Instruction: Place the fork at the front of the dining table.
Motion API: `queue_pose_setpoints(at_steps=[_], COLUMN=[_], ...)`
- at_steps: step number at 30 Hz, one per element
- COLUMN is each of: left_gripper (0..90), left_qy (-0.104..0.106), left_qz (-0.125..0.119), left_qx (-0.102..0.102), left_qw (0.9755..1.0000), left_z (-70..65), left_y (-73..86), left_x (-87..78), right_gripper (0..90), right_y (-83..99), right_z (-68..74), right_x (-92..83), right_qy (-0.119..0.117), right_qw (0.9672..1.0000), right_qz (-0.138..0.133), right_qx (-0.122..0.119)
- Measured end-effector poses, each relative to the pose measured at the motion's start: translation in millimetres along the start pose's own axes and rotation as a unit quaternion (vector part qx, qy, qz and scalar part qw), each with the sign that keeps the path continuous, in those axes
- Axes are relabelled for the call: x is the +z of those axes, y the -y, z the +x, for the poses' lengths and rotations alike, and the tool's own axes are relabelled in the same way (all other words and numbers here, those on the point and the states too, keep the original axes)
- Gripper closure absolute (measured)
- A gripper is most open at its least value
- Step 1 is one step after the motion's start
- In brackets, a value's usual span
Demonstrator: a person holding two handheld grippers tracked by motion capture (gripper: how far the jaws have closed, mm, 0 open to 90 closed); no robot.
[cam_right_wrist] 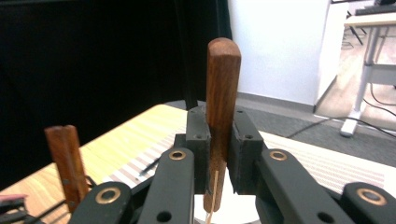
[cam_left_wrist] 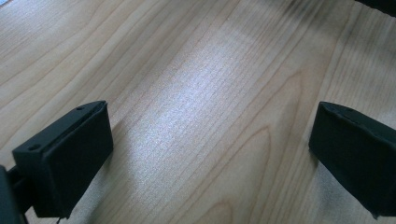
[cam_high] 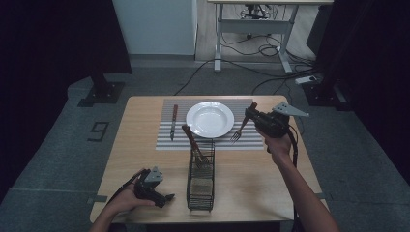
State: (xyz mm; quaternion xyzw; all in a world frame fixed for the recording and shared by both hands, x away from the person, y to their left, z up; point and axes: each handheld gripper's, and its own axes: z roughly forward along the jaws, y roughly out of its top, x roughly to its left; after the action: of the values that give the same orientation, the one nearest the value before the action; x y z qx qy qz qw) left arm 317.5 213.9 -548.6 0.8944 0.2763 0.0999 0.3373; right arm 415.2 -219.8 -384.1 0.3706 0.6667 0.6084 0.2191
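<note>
Right gripper has its fingers clamped tight on the fork by the wooden handle, tines hanging down just right of the plate, over the striped mat. You're gripping near the handle's middle, so the fork can pivot in the pads and the tines may swing into the plate rim and clink or nudge it. Let go too high and it bounces off the mat or lands crooked. Lower it flat, parallel to the plate edge, like the knife left of the plate. Left gripper rests on the surface near the basket, fingers wide open, holding nothing; keep it off the basket so you don't tip the utensil standing in it.
</note>
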Motion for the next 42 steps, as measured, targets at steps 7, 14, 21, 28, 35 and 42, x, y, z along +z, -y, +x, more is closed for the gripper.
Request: queue_pose_setpoints(at_steps=[7,14,21,28,35,42], left_gripper=[0.0,0.0,0.0,0.0,0.0,0.0], left_qy=[0.0,0.0,0.0,0.0,0.0,0.0], left_qz=[0.0,0.0,0.0,0.001,0.001,0.001], left_qx=[0.001,0.0,0.001,0.001,0.001,0.001], left_qw=[1.0,1.0,1.0,1.0,1.0,1.0], left_z=[0.1,0.1,0.1,0.1,0.1,0.2], left_y=[0.0,0.0,0.0,0.0,0.0,0.0], left_x=[0.0,0.0,0.0,0.0,0.0,0.0], right_gripper=[80.2,80.3,80.2,80.2,80.2,80.2], right_y=[10.7,19.2,27.7,32.4,38.9,42.3], right_z=[-10.7,-19.5,-25.8,-30.3,-38.0,-45.5], right_x=[7.7,14.0,22.0,28.0,37.5,43.3], right_qy=[0.021,0.037,0.046,0.063,0.089,0.108], right_qw=[0.9996,0.9986,0.9972,0.9947,0.9907,0.9874], right_qz=[0.021,0.038,0.06,0.08,0.102,0.115], right_qx=[0.0,-0.001,-0.003,-0.008,-0.011,-0.012])
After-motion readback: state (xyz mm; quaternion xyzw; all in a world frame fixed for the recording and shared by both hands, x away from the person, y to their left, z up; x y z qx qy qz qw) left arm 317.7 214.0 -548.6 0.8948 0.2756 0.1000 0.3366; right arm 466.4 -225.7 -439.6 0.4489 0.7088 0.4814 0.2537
